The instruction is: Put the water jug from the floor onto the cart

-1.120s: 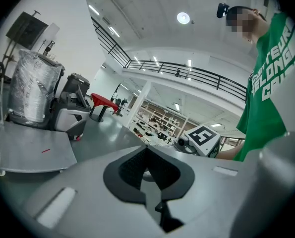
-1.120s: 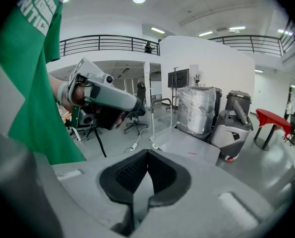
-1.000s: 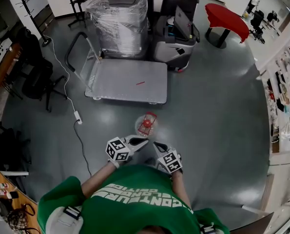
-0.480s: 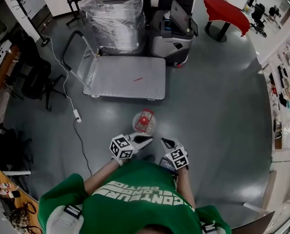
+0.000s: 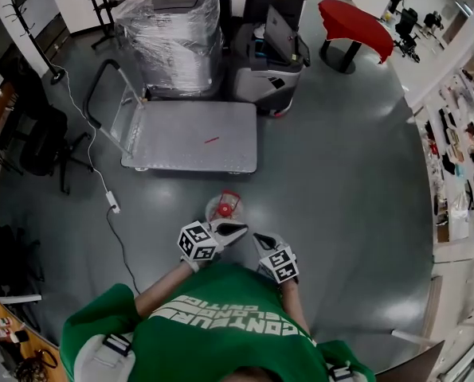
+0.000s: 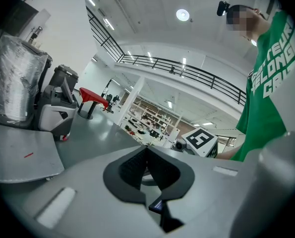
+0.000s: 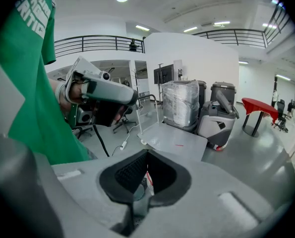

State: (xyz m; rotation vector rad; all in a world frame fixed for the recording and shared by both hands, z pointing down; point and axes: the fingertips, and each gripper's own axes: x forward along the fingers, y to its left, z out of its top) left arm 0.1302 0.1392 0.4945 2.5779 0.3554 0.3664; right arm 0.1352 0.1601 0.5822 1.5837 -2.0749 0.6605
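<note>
Clear water jug point(image 5: 214, 213) stands upright, red cap point(image 5: 226, 208) facing up.

The grey floor point(image 5: 356, 181) fills my view. On it the water jug point(image 5: 223, 206) stands mid-frame. The cart point(image 5: 181, 134) sits above it, apart.

A green short-sleeved T-shirt point(image 5: 221, 344) with white lettering covers the person; grey pads point(image 5: 99, 362), perhaps straps, sit on both shoulders.
</note>
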